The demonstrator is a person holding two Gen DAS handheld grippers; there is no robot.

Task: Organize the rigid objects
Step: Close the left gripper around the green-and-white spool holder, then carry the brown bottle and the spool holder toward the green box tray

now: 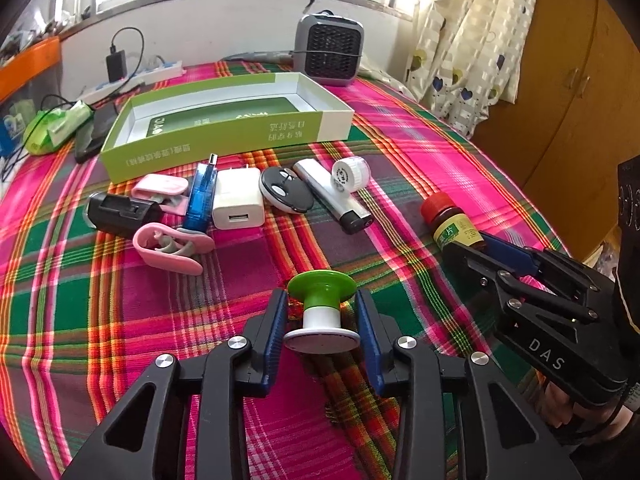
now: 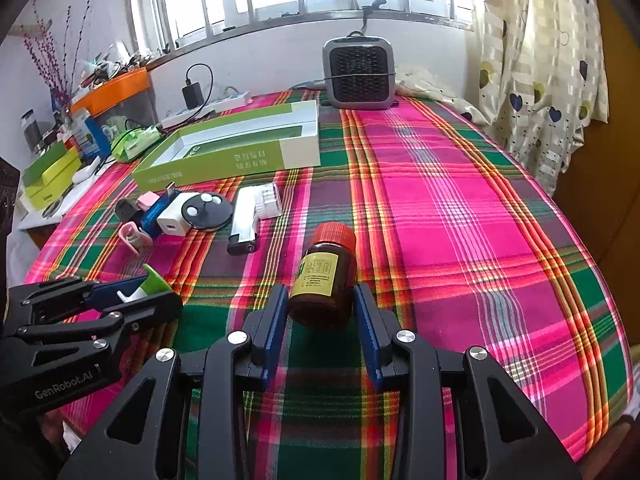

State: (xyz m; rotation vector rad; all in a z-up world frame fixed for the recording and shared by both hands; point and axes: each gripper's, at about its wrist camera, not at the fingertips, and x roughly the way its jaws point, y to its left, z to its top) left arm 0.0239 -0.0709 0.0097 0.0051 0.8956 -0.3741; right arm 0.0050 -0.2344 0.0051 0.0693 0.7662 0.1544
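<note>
Brown glass bottle (image 2: pixel 323 280) and plastic spool (image 1: pixel 321 312) sit gripped between ribbed jaws.

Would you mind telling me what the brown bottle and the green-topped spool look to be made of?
The brown bottle looks like amber glass or hard plastic: dark, translucent and glossy, with a ribbed red plastic cap and a paper label. The green-topped spool seems to be moulded plastic, smooth with a soft sheen; its flat white end looks matte.

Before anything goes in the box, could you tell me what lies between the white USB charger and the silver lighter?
The black oval remote lies between the white USB charger and the silver lighter, seen in both wrist views.
</note>
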